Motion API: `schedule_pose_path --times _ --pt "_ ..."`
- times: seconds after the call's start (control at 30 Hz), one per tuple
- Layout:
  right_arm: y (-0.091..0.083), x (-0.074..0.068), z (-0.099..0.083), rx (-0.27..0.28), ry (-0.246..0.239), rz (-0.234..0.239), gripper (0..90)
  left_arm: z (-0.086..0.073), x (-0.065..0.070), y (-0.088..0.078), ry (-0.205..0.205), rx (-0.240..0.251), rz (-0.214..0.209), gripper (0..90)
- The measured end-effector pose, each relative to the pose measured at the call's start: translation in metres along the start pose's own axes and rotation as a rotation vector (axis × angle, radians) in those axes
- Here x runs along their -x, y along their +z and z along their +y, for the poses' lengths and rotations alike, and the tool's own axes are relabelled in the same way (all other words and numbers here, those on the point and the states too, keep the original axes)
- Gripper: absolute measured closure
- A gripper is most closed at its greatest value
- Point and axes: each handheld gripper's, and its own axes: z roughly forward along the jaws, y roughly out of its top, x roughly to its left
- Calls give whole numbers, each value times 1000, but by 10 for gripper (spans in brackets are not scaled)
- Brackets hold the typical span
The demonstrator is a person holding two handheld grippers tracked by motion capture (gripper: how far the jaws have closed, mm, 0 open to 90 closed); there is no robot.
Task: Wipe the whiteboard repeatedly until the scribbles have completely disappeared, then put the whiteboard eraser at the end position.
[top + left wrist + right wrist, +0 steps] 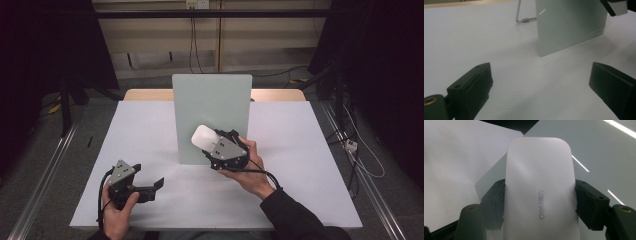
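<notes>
The white eraser block (540, 190), a rounded slab with faint grey lettering, sits clamped between the right gripper's (540, 202) fingers (495, 202), one pad on each long edge, its upper half standing clear beyond the fingertips. Just past that free end stands the pale green board (212, 100), upright on the worktop (300, 150); in the high view the block lies over the board's lower face, though whether it touches cannot be told.

To do this step well, I judge the block's flat face should meet the board squarely, with light, even pressure, so the propped board does not tip backwards or slide.

The left gripper (152, 187) rests low near the worktop's front edge, well apart from the board, its fingers (474, 82) spread wide with nothing between them.

The right gripper view gives the grip itself and the lettering, which the high view is too small to show. The left gripper view reveals the wire stand (520, 15) behind the board, hidden from above.
</notes>
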Motion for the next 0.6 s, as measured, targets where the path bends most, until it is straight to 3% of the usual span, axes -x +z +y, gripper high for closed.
schedule_pose_path --times 0.3,0.6 --pt "-8 10 -7 -20 117 41 314 -1 -3 1 -2 -6 -2 47" --pt "-15 14 -14 -65 189 85 314 0 -3 1 6 -7 7 47"
